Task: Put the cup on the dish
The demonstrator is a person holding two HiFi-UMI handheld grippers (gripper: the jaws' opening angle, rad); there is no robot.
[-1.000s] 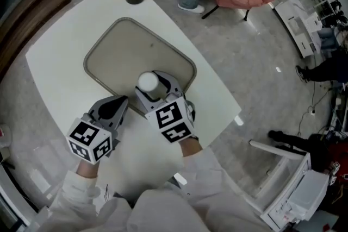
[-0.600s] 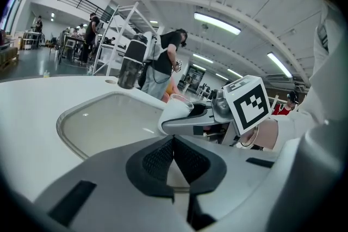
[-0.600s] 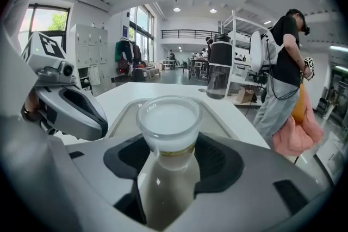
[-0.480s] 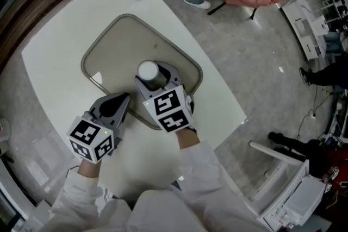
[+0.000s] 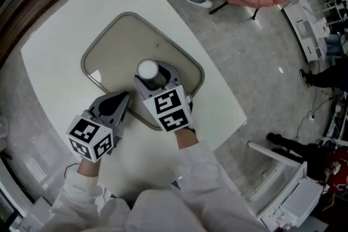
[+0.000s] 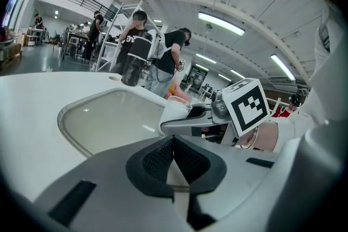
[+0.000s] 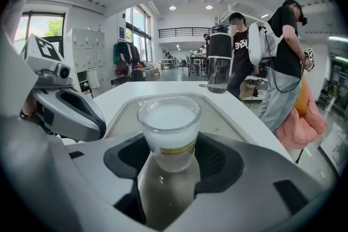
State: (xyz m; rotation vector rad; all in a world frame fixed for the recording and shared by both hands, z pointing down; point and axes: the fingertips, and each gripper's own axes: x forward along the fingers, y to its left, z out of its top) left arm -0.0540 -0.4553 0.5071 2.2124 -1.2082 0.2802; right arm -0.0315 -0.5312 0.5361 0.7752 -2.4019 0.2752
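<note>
Cup (image 5: 147, 69) held upright at the dish (image 5: 125, 41)
The right gripper (image 5: 154, 76) has its jaws spread wide and clamped on the cup's sides, just inside the dish's near edge. I cannot tell whether its base touches. The left gripper (image 5: 120, 100) has its jaws together, empty, by the dish's near-left rim on the table (image 5: 54, 57).

Workshop hall with lockers (image 7: 87, 57), mezzanine railing (image 7: 185, 32)
</note>
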